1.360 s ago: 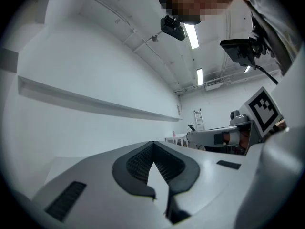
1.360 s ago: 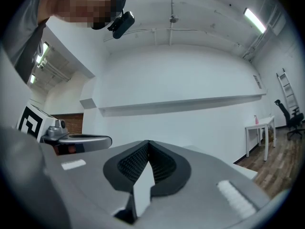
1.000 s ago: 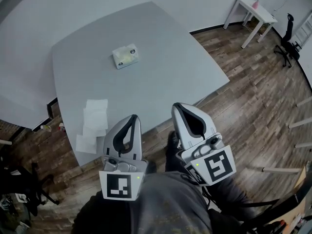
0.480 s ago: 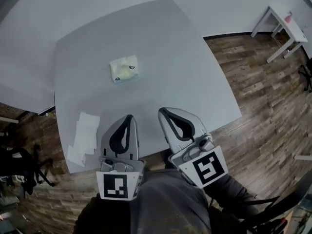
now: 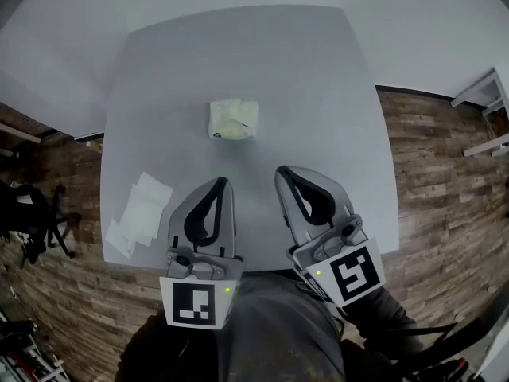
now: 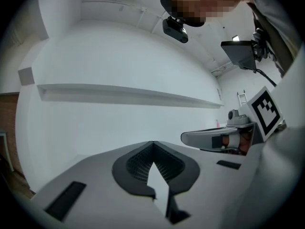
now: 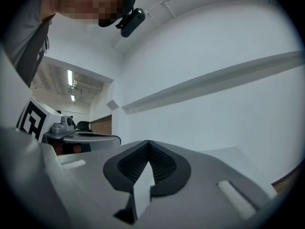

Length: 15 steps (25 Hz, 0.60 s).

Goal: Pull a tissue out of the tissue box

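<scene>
Left hand-held gripper (image 5: 220, 185) and right hand-held gripper (image 5: 285, 173) are both closed and empty, at the near edge of the flat grey counter (image 5: 318, 78). The pale yellowish square tissue box (image 5: 233, 120) sits farther out, mid-counter. I'd open one first and pinch just the top sheet.

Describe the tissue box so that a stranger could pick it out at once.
A big grey table fills the middle of the head view. Near its centre sits the tissue box, alone. It is a small, pale yellowish block, unlike the flat white tissues lying by the table's left edge.
</scene>
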Each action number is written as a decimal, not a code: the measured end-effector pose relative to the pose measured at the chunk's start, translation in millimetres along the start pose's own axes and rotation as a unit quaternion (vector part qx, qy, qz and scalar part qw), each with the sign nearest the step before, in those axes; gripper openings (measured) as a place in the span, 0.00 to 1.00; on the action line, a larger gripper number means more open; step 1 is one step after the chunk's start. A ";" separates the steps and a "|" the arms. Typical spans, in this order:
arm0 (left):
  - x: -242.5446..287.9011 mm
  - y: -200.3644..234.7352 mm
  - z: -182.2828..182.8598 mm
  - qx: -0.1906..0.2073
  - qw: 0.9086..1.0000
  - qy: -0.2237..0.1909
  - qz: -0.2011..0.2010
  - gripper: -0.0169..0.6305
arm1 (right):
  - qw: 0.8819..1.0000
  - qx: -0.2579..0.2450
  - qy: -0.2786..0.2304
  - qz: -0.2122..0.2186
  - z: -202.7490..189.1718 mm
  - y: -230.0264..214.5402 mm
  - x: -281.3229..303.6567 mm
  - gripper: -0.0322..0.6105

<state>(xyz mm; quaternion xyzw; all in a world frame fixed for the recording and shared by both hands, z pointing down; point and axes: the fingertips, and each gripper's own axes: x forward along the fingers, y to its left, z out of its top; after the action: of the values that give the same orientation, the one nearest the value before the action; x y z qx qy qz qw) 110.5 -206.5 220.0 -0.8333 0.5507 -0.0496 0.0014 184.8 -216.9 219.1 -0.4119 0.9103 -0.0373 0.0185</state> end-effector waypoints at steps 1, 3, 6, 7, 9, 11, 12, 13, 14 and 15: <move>5.8 4.7 -2.9 -0.002 1.000 0.002 0.004 0.02 | 1.000 0.001 0.003 0.003 -3.3 -3.3 6.9 0.05; 18.0 12.0 -11.8 -0.009 1.000 0.007 0.010 0.02 | 1.000 0.004 0.011 0.008 -12.8 -10.1 20.0 0.05; 41.2 20.7 -31.1 -0.014 1.000 0.017 0.008 0.02 | 1.000 0.012 0.023 0.013 -32.8 -20.9 40.8 0.05; 50.2 23.5 -39.3 -0.016 1.000 0.022 0.005 0.02 | 0.999 0.014 0.027 0.015 -41.1 -24.4 47.8 0.05; 68.6 29.0 -59.0 -0.026 0.999 0.034 -0.003 0.02 | 0.999 0.024 0.037 0.017 -58.3 -31.5 61.4 0.05; 87.0 36.1 -79.8 -0.038 0.998 0.048 -0.009 0.02 | 0.998 0.035 0.048 0.019 -77.1 -38.8 74.8 0.05; 95.3 40.2 -88.8 -0.045 0.998 0.053 -0.010 0.02 | 0.998 0.038 0.056 0.019 -87.3 -42.1 80.8 0.05; 102.4 44.4 -97.2 -0.051 0.997 0.058 -0.011 0.02 | 0.997 0.040 0.062 0.021 -96.9 -44.5 86.7 0.05; 108.2 48.3 -105.7 -0.058 0.996 0.063 -0.012 0.02 | 0.997 0.040 0.068 0.023 -105.9 -46.3 92.6 0.05; 112.8 52.2 -114.7 -0.063 0.995 0.069 -0.013 0.02 | 0.996 0.039 0.073 0.026 -114.5 -47.4 98.4 0.06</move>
<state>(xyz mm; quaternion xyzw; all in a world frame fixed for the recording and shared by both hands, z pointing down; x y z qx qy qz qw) 96.8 -324.6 340.3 -0.8335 0.5403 -0.0725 -0.0901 148.0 -316.0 336.8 -0.3832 0.9174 -0.1026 -0.0307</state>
